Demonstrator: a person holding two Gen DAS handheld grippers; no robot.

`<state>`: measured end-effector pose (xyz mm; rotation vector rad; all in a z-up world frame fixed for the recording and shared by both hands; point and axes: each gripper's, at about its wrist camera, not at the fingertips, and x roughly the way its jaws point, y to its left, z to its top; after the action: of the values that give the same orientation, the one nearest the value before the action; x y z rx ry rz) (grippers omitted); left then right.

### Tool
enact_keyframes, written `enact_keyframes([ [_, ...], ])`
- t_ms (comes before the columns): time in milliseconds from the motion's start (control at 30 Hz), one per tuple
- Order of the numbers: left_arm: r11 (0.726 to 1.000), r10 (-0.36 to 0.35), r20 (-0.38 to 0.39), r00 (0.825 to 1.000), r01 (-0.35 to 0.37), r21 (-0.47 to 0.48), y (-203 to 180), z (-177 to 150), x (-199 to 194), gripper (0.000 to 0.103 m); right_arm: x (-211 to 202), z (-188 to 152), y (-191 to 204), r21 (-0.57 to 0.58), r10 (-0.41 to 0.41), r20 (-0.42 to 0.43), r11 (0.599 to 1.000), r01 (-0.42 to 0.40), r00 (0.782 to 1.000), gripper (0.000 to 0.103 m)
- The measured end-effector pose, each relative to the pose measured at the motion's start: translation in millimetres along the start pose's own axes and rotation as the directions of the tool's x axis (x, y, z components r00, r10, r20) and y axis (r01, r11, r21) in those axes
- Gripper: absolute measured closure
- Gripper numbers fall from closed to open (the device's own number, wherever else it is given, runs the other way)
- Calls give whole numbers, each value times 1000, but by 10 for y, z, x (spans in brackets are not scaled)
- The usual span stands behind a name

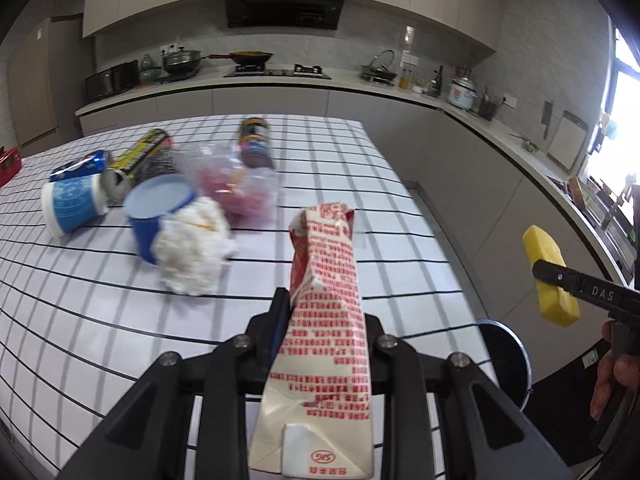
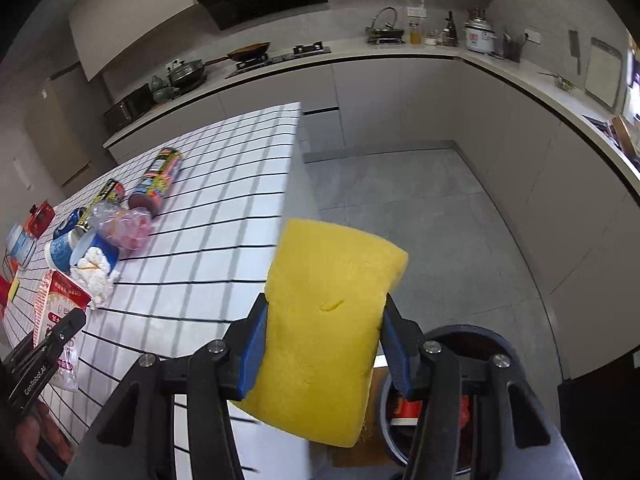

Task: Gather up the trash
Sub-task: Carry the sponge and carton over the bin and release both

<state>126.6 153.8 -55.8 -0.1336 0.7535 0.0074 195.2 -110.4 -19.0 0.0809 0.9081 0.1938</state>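
Observation:
My left gripper [image 1: 320,304] is shut on a red and white milk carton [image 1: 324,320] and holds it above the checked table [image 1: 80,320]. The carton also shows in the right wrist view [image 2: 52,300]. My right gripper [image 2: 324,312] is shut on a yellow sponge [image 2: 328,320] past the table's right edge, above a round trash bin [image 2: 472,392] on the floor. The sponge also shows in the left wrist view [image 1: 550,276]. On the table lie a crumpled white tissue [image 1: 192,248], a blue cup [image 1: 156,212], a white and blue cup [image 1: 70,204], a clear plastic bag [image 1: 240,188] and cans [image 1: 254,142].
The bin rim [image 1: 508,344] shows by the table's right edge. A crushed blue can [image 1: 80,166] and a yellow-black can [image 1: 148,156] lie at the back left. A red box [image 1: 8,164] sits at the far left. Kitchen counters run along the back and right walls.

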Motion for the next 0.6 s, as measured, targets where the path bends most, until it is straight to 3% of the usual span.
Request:
enact_keyframes([
  [233,999,-42,-9,999,42,26,-617,-90,65,76,56,-301,-804,17,-47,-103,999,50,994,47],
  [433,998,-51,-6,999,51,21,-1005,-174,89,76,199,-430,-1223,-18,-91,-169,996,90,981,33],
  [600,999,-45,-6,999,46,26,-1304,-201,152,76,103,-440,-1566,8,-72,-146,997,74,987,33],
])
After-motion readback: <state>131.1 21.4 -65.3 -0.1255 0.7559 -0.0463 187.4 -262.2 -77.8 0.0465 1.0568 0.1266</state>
